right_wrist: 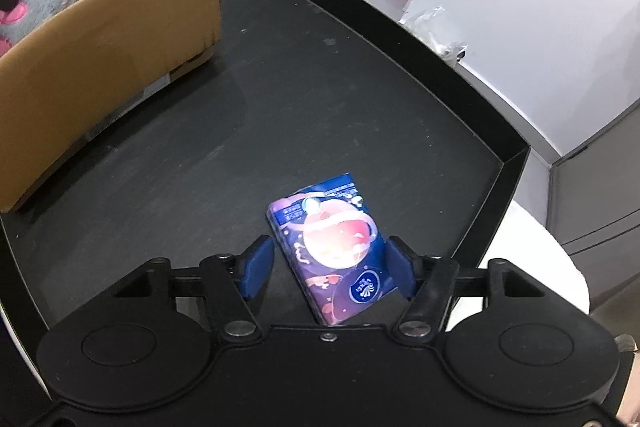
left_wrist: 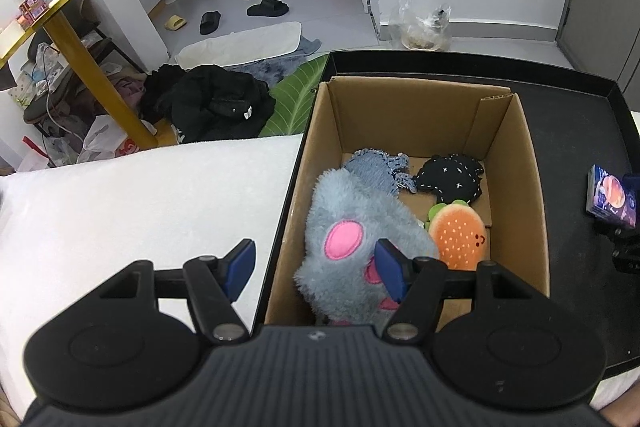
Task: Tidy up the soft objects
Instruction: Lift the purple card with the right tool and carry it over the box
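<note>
Left wrist view shows the cardboard box point(left_wrist: 420, 131) already holding several plush toys point(left_wrist: 360, 239); the tissue pack point(right_wrist: 336, 251) remains outside, right, between the half-open right gripper point(right_wrist: 328, 267); the left gripper point(left_wrist: 316, 267) gapes empty.

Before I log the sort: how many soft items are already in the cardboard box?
4 visible: grey plush at the near left, denim piece behind it, black stitched toy at the back right, burger plush in front of that. More may be hidden beneath.
</note>
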